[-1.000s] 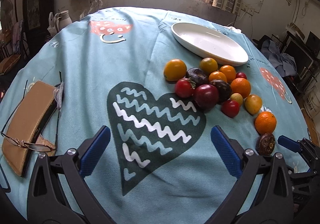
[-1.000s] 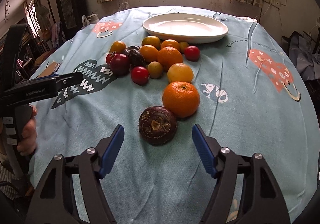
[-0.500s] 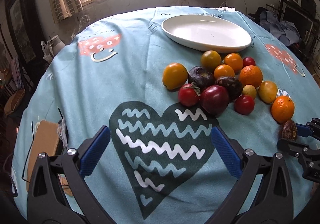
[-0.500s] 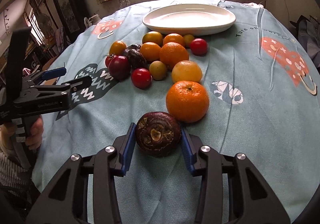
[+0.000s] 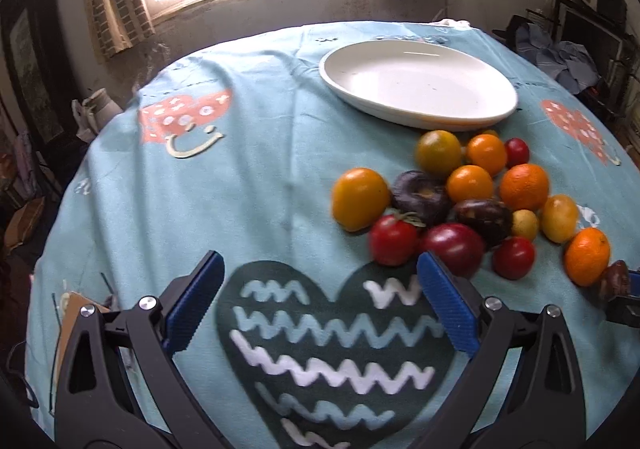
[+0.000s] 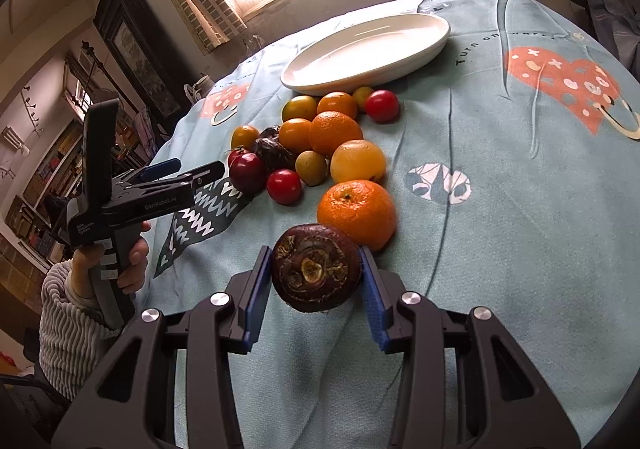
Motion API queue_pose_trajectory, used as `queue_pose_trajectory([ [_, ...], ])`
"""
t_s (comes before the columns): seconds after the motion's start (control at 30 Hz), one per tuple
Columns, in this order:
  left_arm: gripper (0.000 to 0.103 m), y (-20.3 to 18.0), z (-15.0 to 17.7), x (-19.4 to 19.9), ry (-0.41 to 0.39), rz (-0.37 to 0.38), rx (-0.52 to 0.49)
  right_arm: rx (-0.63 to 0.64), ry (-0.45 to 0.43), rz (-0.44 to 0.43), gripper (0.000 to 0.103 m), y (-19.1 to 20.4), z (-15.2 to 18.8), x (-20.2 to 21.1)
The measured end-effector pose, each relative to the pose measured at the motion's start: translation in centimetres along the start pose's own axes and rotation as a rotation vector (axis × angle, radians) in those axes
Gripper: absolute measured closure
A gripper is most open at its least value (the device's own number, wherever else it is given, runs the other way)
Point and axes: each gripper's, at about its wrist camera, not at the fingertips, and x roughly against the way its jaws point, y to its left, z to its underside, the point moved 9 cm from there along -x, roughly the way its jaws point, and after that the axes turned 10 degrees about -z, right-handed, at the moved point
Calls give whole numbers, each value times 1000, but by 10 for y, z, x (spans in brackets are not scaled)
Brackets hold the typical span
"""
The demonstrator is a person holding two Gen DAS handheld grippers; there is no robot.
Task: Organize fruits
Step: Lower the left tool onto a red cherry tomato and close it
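My right gripper (image 6: 316, 273) is shut on a dark brown mangosteen (image 6: 315, 267) and holds it just above the cloth, in front of an orange (image 6: 356, 213). A heap of oranges, yellow fruits, red tomatoes and dark fruits (image 6: 316, 137) lies between it and the empty white plate (image 6: 366, 53). My left gripper (image 5: 320, 305) is open and empty over the dark heart print, its right finger close to a dark red fruit (image 5: 454, 251). The plate (image 5: 418, 83) is beyond the heap (image 5: 472, 193). The held mangosteen shows at the right edge of the left wrist view (image 5: 614, 279).
The round table has a teal cloth (image 5: 248, 177) with a dark heart print (image 5: 336, 349) and red heart prints. A brown case (image 5: 68, 321) lies at the left edge. A window is behind the table, furniture and clutter around it.
My right gripper has closed on the mangosteen and lifted it slightly off the cloth. My left gripper has moved forward and right toward the fruit heap, still open.
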Motion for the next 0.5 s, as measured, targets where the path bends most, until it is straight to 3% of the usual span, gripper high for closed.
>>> queue_pose_trajectory([
  [0.03, 5, 10, 2, -7, 18, -29, 21, 0, -2, -2, 60, 0, 0, 0],
  [0.13, 5, 16, 6, -9, 56, 44, 74, 2, -4, -5, 60, -1, 0, 0],
  [0.33, 5, -17, -5, -5, -18, -24, -95, -2, -11, -8, 60, -2, -1, 1],
  [0.5, 4, -21, -13, -16, -11, 17, -79, -6, -9, -10, 60, -2, -1, 1],
])
